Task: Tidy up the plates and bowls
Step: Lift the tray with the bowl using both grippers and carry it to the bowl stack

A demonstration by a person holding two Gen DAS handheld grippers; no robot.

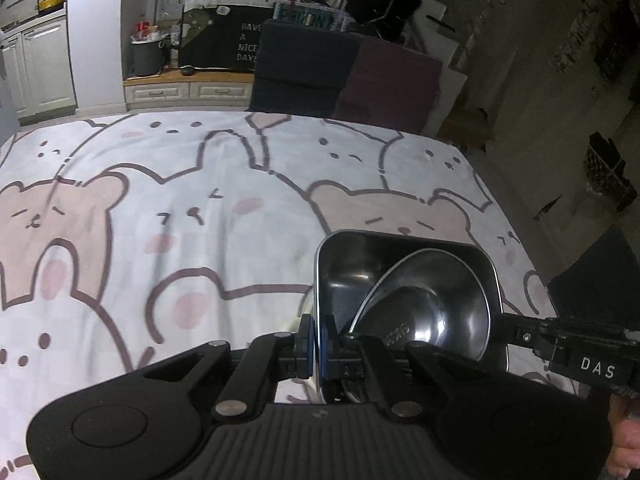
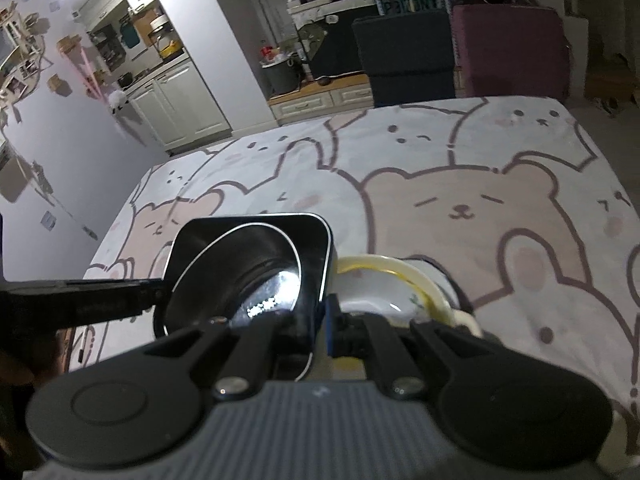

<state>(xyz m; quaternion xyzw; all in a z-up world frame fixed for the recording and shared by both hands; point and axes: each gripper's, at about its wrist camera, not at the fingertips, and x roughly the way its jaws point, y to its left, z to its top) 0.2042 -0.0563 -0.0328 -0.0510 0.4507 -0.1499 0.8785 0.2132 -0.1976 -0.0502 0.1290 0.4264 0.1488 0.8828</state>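
A rectangular steel tray [image 1: 344, 264] with a round steel bowl [image 1: 432, 304] leaning inside it is held between both grippers above the bear-print tablecloth. My left gripper [image 1: 318, 332] is shut on the tray's left wall. In the right wrist view, my right gripper [image 2: 322, 320] is shut on the right wall of the tray [image 2: 312, 248], with the steel bowl [image 2: 256, 276] inside. The right gripper [image 1: 516, 326] reaches the tray from the right; the left gripper [image 2: 156, 290] reaches it from the left. A white bowl with a yellow rim [image 2: 384, 284] sits just right of and below the tray.
The tablecloth [image 1: 200, 208] covers a wide table whose right edge drops to a dark floor. Behind the far edge stand a dark blue seat [image 1: 304, 68] and a maroon seat [image 1: 392, 80]. White cabinets [image 2: 176, 100] and cluttered shelves line the back.
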